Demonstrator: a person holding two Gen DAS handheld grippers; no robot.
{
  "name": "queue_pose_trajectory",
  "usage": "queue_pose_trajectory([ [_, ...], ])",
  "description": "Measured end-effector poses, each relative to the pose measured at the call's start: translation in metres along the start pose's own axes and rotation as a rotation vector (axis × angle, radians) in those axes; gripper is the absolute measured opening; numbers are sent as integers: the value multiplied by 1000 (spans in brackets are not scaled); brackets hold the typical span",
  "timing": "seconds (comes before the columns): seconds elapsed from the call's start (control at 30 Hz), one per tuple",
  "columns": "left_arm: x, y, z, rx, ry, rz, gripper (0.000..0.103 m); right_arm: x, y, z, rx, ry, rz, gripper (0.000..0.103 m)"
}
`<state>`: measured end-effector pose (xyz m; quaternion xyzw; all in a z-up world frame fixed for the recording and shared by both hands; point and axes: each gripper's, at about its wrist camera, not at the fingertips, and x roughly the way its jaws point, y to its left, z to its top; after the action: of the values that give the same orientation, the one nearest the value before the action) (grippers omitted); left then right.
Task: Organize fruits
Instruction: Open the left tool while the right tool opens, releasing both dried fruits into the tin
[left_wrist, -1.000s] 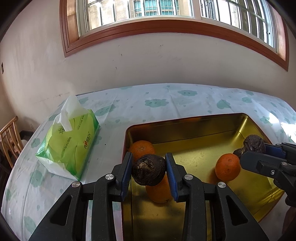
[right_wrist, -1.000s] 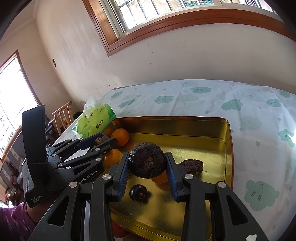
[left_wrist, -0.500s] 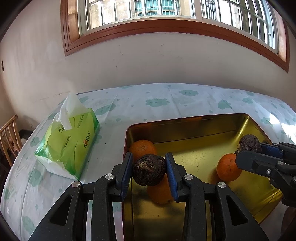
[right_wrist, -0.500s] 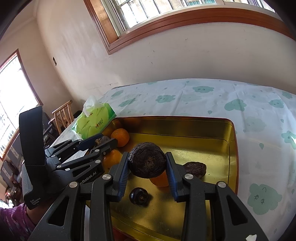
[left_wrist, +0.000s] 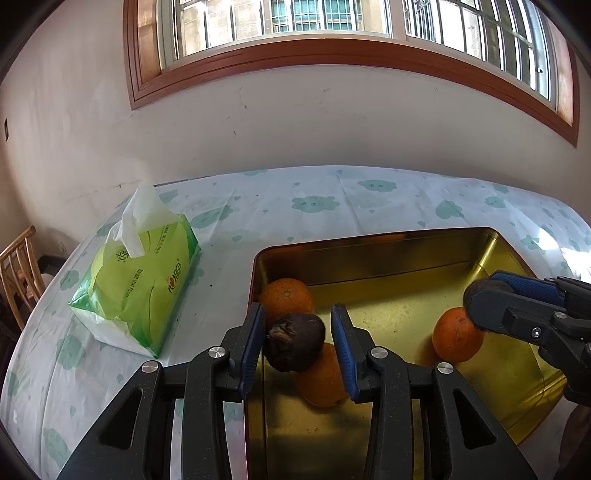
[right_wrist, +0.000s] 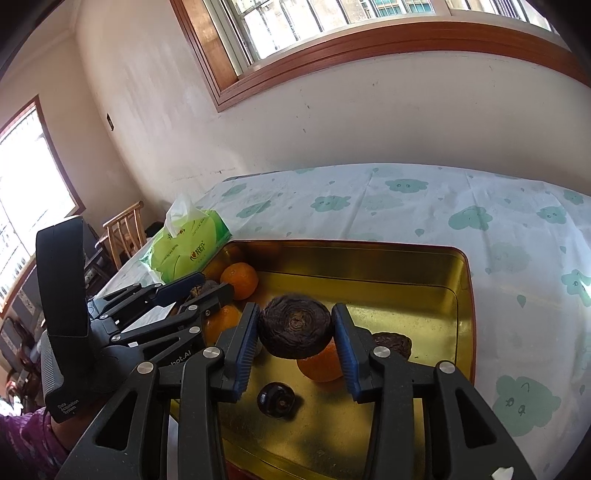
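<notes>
The left gripper (left_wrist: 297, 345) is clamped on a dark wrinkled fruit (left_wrist: 294, 341), its blue pads (left_wrist: 252, 347) pressing both sides, held just above the left end of the gold tray (left_wrist: 369, 254). Below that fruit sits an orange (left_wrist: 322, 380), half hidden behind it, and a second orange (left_wrist: 286, 297) rests near the tray's back left corner, its lower edge covered by the gripper finger. A third orange (left_wrist: 456, 339) lies toward the right, partly masked by the right gripper (left_wrist: 491, 295) reaching in from that side.

From the right wrist view, the right gripper (right_wrist: 295, 334) squeezes a bigger dark wrinkled fruit (right_wrist: 294, 330), round and flattish, with its stem end facing the camera, held over the tray's middle. In the left wrist view this fruit is mostly buried behind the black finger, only a dark sliver showing.

On the tray floor (right_wrist: 406, 314) a small glossy dark fruit (right_wrist: 276, 398) lies loose near the front edge. Another shrivelled brown fruit (right_wrist: 393, 343) sits just right of the held one, cut off by the right finger. The orange (right_wrist: 319, 363) beneath the held fruit shows only its lower half. The left gripper's (right_wrist: 212, 290) tips overlap 2 more oranges (right_wrist: 240, 280), so I cannot see where those touch the tray.

A green tissue pack (left_wrist: 138, 288) lies on the cloud-print tablecloth (left_wrist: 332, 203) beside the tray's left side, near but apart. A wooden chair (left_wrist: 18, 269) is cropped at the left edge.
</notes>
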<state>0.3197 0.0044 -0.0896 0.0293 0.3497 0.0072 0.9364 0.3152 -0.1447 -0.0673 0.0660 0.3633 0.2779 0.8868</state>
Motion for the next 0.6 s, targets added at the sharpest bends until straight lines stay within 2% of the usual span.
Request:
queue_pose_trajectory([
  [0.07, -1, -1, 1, 1, 2, 0, 41, -7, -3, 1, 16, -18, 8, 45],
  [0.2, -9, -4, 2, -2, -9, -16, 54, -27, -8, 1, 27, -42, 7, 46],
  [0.3, -24, -8, 4, 15, -54, 26, 73, -50, -6, -6, 21, -55, 36, 47],
  [0.37, -37, -6, 5, 12, -80, 24, 75, -65, 0, -17, -5, -37, 66, 47],
  [0.6, -70, -3, -1, -11, -92, 27, 79, -92, 17, -75, -73, 54, 37, 52],
])
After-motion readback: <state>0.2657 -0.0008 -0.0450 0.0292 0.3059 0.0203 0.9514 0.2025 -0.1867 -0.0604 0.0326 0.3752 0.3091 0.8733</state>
